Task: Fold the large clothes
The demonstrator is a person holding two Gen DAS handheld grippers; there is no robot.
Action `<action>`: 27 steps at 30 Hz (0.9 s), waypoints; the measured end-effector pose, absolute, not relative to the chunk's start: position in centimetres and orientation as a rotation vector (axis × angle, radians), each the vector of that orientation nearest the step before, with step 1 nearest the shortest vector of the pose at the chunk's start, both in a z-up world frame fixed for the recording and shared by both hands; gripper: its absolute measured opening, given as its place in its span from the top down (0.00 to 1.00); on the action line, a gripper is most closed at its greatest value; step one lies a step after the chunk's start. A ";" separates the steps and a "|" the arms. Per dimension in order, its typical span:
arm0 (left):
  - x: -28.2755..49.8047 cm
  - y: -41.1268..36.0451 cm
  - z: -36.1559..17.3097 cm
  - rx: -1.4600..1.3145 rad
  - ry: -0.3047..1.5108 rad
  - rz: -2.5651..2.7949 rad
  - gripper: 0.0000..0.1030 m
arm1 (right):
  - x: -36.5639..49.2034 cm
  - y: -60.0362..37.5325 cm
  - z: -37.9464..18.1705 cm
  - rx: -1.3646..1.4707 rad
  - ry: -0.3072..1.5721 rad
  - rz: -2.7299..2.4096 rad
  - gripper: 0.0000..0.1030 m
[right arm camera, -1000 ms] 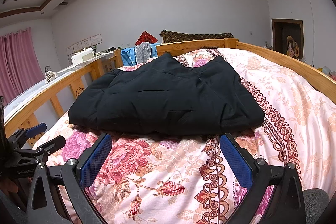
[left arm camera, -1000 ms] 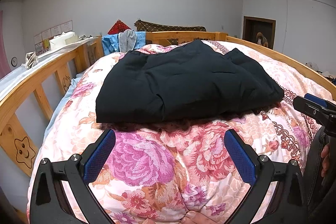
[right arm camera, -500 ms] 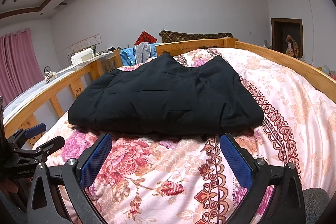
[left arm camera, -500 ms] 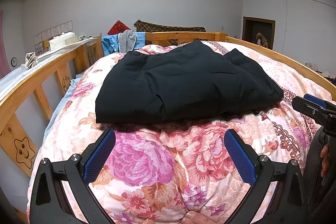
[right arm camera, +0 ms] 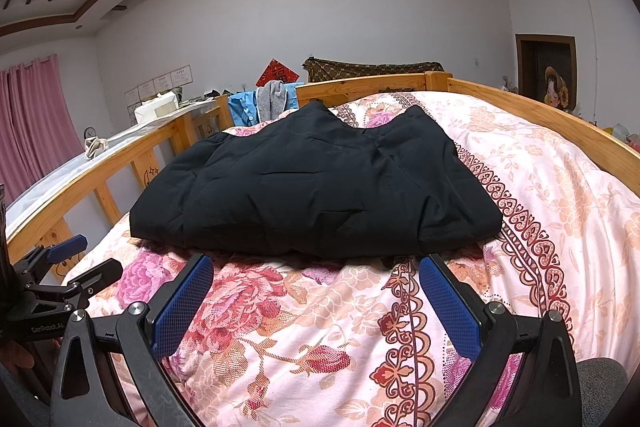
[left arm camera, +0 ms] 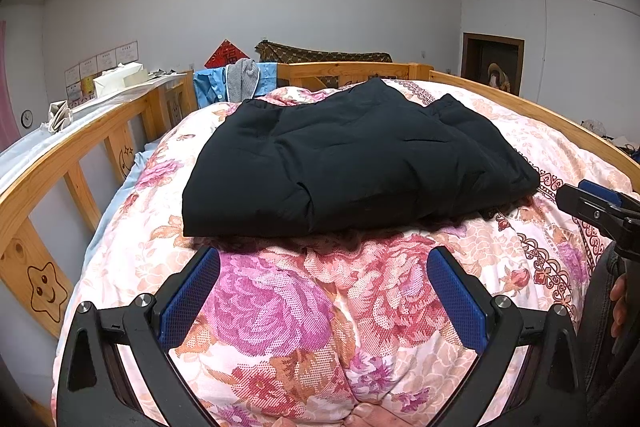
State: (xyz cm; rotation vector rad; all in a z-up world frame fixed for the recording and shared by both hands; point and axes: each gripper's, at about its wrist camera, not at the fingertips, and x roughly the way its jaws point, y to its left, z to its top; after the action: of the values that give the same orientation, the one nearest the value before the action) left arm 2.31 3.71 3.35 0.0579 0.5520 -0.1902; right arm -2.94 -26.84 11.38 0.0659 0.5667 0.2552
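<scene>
The black padded garment (left arm camera: 352, 163) lies folded into a thick rectangle on the floral quilt (left arm camera: 280, 311), well forward of both tools. The left gripper (left arm camera: 323, 291) and right gripper (right arm camera: 316, 297) hover just short of its near edge, jaws spread wide, holding nothing. Risk: the padding looks springy, so a further fold may well bulge open if pinched through only one layer; the quilt beneath is soft and rumpled, so a low pinch could catch bedding along with the garment. The surface is a bed with a wooden rail (right arm camera: 100, 171) on each side. Blue and grey clothes (right arm camera: 264, 103) hang over the far rail. Pink curtains (right arm camera: 28, 123) stand at left.
</scene>
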 end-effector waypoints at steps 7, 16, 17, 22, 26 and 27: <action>2.4 3.7 3.3 0.061 0.552 -0.189 0.01 | -2.9 -26.8 11.4 0.067 0.567 0.255 0.00; 2.4 3.8 3.6 0.063 0.550 -0.189 0.01 | -2.9 -26.8 11.4 0.067 0.567 0.255 0.00; 2.3 3.7 3.5 0.063 0.550 -0.189 0.01 | -2.9 -26.9 11.4 0.068 0.567 0.255 0.00; 2.4 3.8 3.6 0.063 0.549 -0.189 0.01 | -2.9 -26.8 11.4 0.068 0.567 0.255 0.00; 2.4 3.8 3.6 0.063 0.549 -0.189 0.01 | -2.9 -26.9 11.4 0.068 0.568 0.255 0.00; 2.4 3.8 3.6 0.063 0.549 -0.190 0.01 | -2.9 -26.9 11.4 0.068 0.567 0.255 0.00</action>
State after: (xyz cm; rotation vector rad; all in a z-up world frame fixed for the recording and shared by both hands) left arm 2.40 3.78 3.56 0.0633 0.5490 -0.1897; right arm -2.89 -26.88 11.39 0.0677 0.5674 0.2551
